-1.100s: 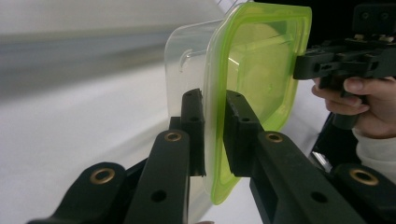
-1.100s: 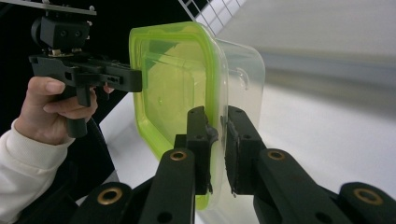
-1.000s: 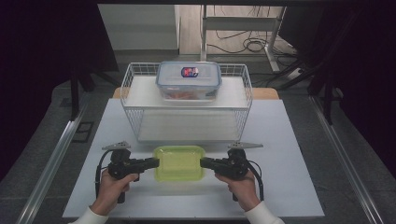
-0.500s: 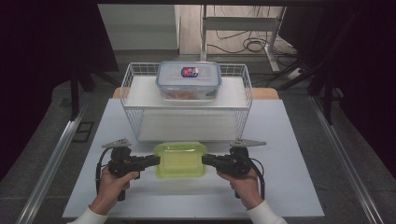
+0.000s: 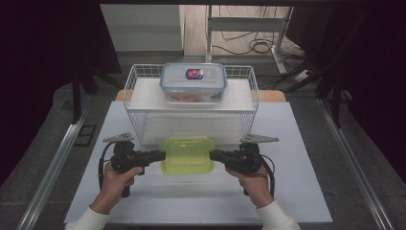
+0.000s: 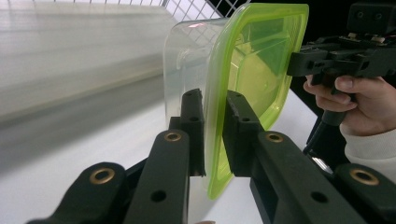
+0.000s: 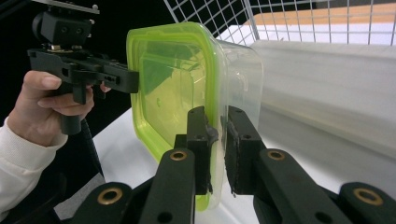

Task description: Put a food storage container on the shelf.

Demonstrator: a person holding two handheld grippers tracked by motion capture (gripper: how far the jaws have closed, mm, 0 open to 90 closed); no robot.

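Carried forward since the earlier frame, up to the front wall of the wire basket [image 5: 249,91]. Left gripper [image 5: 160,155] and right gripper [image 5: 214,155] clamped on opposite rim edges of the green-lidded container [image 5: 187,154], presumably to keep it level. Held just above the white table [image 5: 297,191]. Farther back, blue-lidded food box [image 5: 193,82] resting on the basket's shelf.

1. The left gripper [image 5: 160,155] is held in the left hand [image 5: 115,184], its jaws pointed inward to the right and nearly closed, pinched on something thin.
2. The right gripper [image 5: 214,155] is held in the right hand [image 5: 253,184], mirrored, jaws pointed left and likewise pinched.
3. Both forearms are seen in white sleeves; wrists appear roughly level, though this is hard to judge.
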